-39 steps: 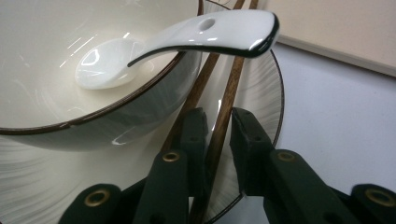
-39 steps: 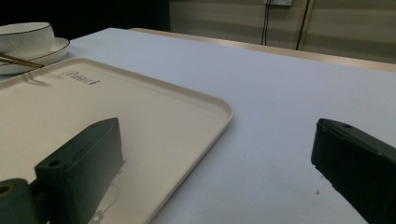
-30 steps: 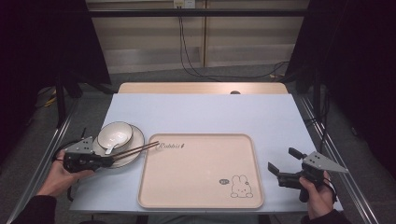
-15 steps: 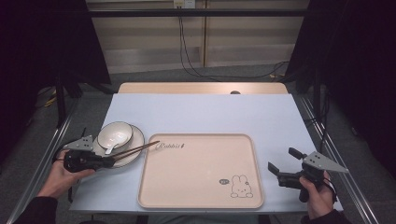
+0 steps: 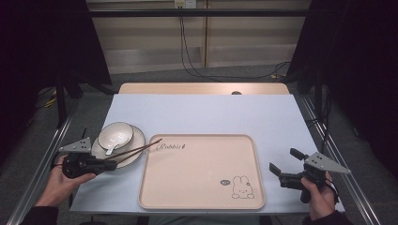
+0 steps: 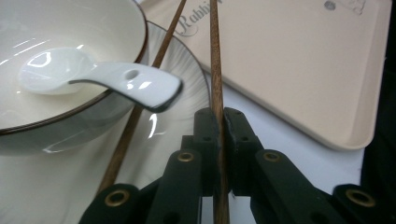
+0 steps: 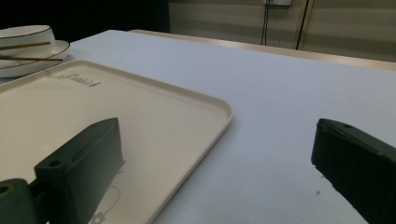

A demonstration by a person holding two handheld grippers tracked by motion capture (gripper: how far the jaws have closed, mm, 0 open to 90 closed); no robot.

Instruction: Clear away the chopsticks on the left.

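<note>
My left gripper (image 5: 106,164) is at the table's left, shut on one brown chopstick (image 6: 215,56) that points toward the beige tray (image 5: 202,187). Just left of it, a second chopstick (image 6: 159,56) lies across the plate (image 6: 187,88). On that plate (image 5: 137,140) stands a white bowl (image 5: 115,133) holding a white spoon (image 6: 121,81). My right gripper (image 5: 283,159) hovers open and empty beside the tray's right edge (image 7: 224,112).
The tray has a small rabbit drawing (image 5: 241,187) near its front right corner. Pale blue table surface (image 5: 211,115) stretches behind the tray. Metal rails (image 5: 328,140) run along both table sides.
My left gripper has shifted slightly with the chopstick, and the stick's far tip sits a little higher. The right gripper has stayed still.
</note>
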